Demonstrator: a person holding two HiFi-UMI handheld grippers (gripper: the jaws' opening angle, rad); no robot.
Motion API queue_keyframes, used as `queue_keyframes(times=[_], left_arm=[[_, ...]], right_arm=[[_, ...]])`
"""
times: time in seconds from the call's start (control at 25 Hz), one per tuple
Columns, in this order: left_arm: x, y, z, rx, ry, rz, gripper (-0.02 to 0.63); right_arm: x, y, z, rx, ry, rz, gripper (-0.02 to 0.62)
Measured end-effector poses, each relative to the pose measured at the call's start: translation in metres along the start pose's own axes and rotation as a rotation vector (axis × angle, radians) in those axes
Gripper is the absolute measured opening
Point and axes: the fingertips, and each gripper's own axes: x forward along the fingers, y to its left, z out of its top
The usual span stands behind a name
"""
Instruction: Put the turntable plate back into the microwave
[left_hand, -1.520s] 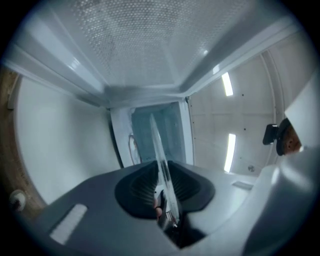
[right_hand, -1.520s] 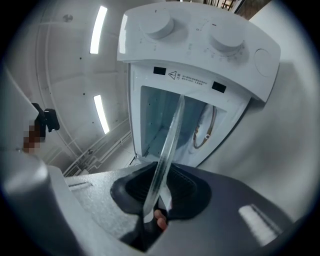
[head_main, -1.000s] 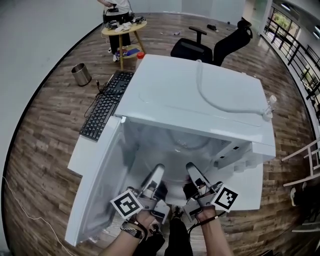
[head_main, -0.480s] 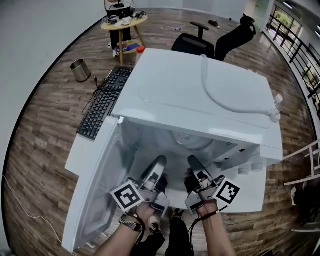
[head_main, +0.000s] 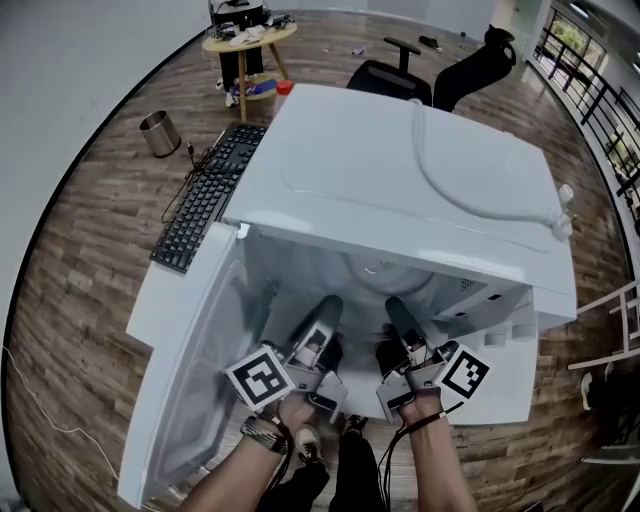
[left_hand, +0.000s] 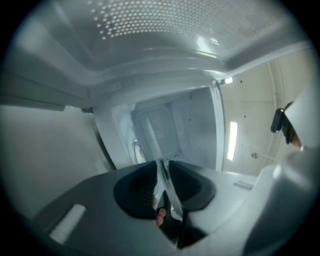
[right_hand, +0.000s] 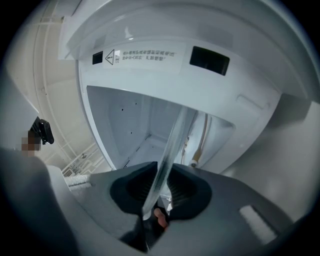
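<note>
Turntable plate: the clear glass turntable plate (right_hand: 172, 142) is carried at the mouth of the microwave (head_main: 400, 170), pinched at two places on its rim so that it cannot tip or swing.
Left gripper: the left gripper (left_hand: 162, 172) is clamped on the plate's edge, which runs between its ribbed pads.
Right gripper: the right gripper (right_hand: 161, 189) is pressed onto the rim a little further along.
Door: the door (head_main: 185, 370) is swung wide to the left, leaving the cavity (right_hand: 127, 125) open to both grippers.
Stage: the plate is judged to be partly inside and not yet set down.
Next: an even lowering onto the cavity floor is thought to be needed before either grip is eased.
</note>
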Motion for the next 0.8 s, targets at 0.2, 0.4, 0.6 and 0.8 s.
queue_keyframes(times=[0.2,0.4,0.6,0.8], left_arm=[[0.005,-0.001,0.003,0.009,-0.004,-0.005,0.086],[0.011,-0.006,0.009,0.051,-0.003,-0.018,0.087],[0.015,0.001,0.01,0.047,-0.004,-0.003,0.087],[0.02,0.007,0.012,0.052,-0.006,0.012,0.089]], right_arm=[[0.004,0.002,0.005,-0.005,-0.015,0.003,0.066],[0.008,0.004,0.009,-0.009,-0.023,0.009,0.066],[0.012,0.001,0.012,-0.018,-0.024,0.007,0.066],[0.016,-0.005,0.015,-0.03,-0.016,-0.01,0.066]])
